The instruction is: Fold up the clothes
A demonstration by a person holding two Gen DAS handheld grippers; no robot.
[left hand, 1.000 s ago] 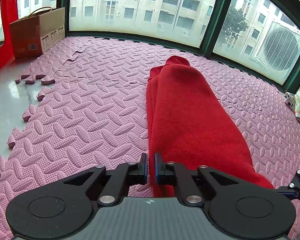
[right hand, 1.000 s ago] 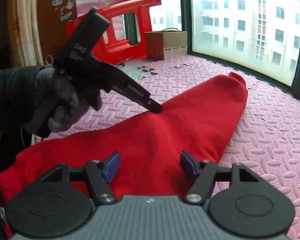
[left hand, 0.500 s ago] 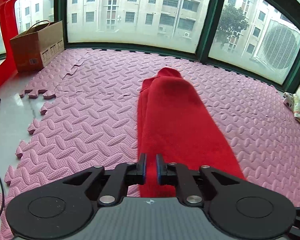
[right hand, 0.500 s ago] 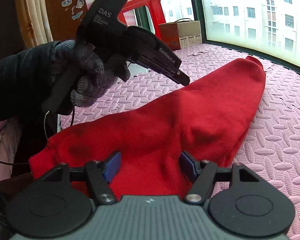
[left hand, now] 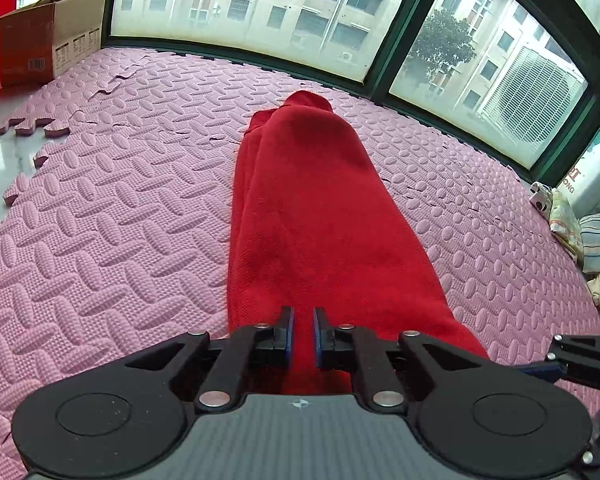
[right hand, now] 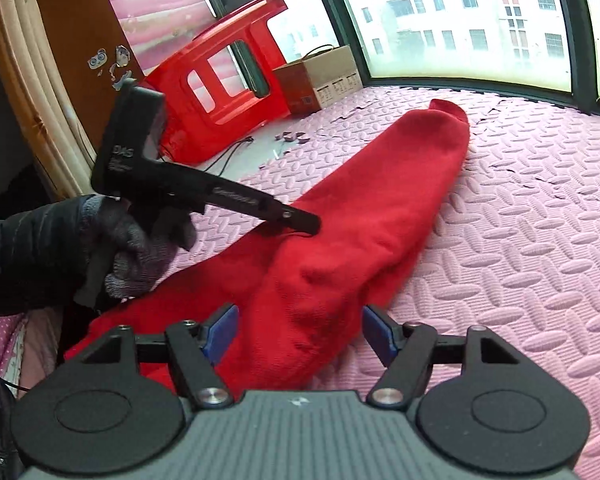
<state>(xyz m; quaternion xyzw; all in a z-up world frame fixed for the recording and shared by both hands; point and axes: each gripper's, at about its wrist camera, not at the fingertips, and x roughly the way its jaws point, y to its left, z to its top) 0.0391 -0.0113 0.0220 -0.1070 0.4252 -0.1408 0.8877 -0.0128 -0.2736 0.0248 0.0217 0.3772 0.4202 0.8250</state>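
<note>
Pinching red cloth (left hand: pixel 316 216), the left hand-held gripper (left hand: pixel 303 330); right hand-held gripper (right hand: pixel 300 330) spread, gripping nothing.

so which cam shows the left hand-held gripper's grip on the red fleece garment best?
Right wrist: the left hand-held gripper appears side-on, its tip pinching the red fleece garment. Left wrist shows only cloth between near-shut pads.

Black gripper (right hand: pixel 300 222) with blue-padded fingers (right hand: pixel 220 330); grey knit glove (right hand: pixel 136 252), black sleeve (right hand: pixel 24 256)
</note>
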